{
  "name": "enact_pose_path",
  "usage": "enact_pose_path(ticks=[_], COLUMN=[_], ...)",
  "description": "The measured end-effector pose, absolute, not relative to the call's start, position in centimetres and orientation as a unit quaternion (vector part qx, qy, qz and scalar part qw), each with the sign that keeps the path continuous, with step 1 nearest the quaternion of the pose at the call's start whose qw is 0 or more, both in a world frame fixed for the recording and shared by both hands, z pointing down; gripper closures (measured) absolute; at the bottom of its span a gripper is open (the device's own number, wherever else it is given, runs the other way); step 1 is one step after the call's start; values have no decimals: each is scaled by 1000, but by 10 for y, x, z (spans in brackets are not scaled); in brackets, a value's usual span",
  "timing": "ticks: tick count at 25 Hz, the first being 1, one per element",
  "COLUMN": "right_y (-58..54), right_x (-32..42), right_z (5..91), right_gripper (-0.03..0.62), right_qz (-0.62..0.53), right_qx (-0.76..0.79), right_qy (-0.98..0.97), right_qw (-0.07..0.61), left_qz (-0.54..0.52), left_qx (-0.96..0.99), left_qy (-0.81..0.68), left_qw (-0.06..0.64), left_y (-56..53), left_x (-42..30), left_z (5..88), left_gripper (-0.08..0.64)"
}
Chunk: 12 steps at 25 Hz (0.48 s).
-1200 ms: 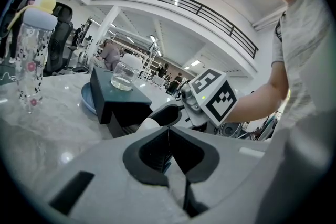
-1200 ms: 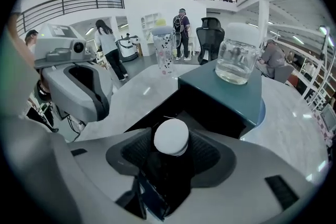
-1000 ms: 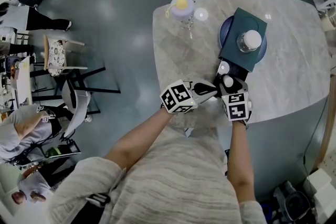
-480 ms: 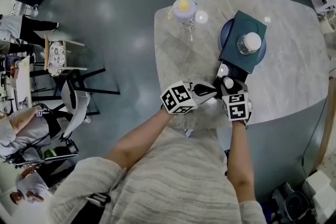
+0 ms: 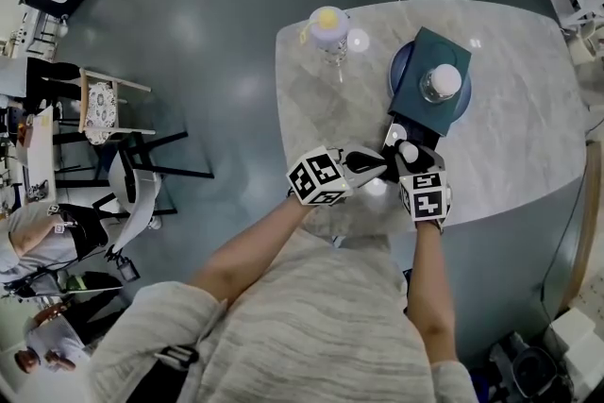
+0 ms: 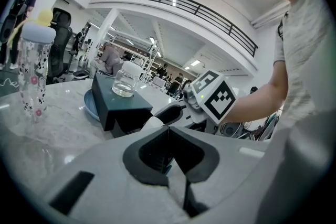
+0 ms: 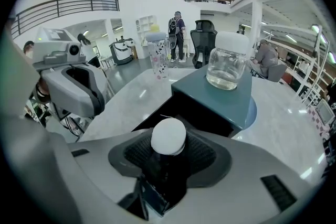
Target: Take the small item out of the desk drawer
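**Bottle gripped at the drawer mouth, lift-out still to finish**

Hardly anything has shifted over the last second. Both grippers sit where they were in front of the drawer box (image 5: pixel 420 61), and only the right gripper (image 7: pixel 169 159) has drawn its jaws in a little. Those jaws now stand fairly wide but pressed against the sides of the small bottle (image 5: pixel 408 149), a dark one with a round white cap, held upright between the pads.

The drawer (image 7: pixel 205 115) is pulled out of the box toward the person, so the opening step looks done. The grasp looks done as well. The bottle sits at the near end of the drawer, just in front of the box. The pictures do not show whether its base has cleared the drawer's front edge.

The left gripper (image 6: pixel 169 152) hovers just left of the drawer mouth with its jaws together and nothing between them.

A glass jar (image 5: pixel 442 82) stands on top of the box, which itself rests on a blue plate (image 5: pixel 396 61) on the table (image 5: pixel 528 127).

What seems left is to carry the bottle clear of the drawer and set it down on the table.
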State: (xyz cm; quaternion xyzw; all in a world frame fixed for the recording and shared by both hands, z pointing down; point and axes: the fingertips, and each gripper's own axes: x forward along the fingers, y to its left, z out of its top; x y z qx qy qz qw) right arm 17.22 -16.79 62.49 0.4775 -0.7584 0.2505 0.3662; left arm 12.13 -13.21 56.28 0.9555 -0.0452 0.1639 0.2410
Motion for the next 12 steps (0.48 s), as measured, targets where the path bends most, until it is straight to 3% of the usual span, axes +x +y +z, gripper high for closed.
enact_pose_path(ticks=[12], right_y=[-177], right_x=[169], right_z=[556], right_gripper=[410], right_qz=[220], right_qx=[507], right_qy=[-782], right_qw=[287], left_qz=[142], left_qx=[967], left_qy=[-43], left_qw=[208], left_y=[-142], left_x=[128], left_z=[521], left_gripper=[545])
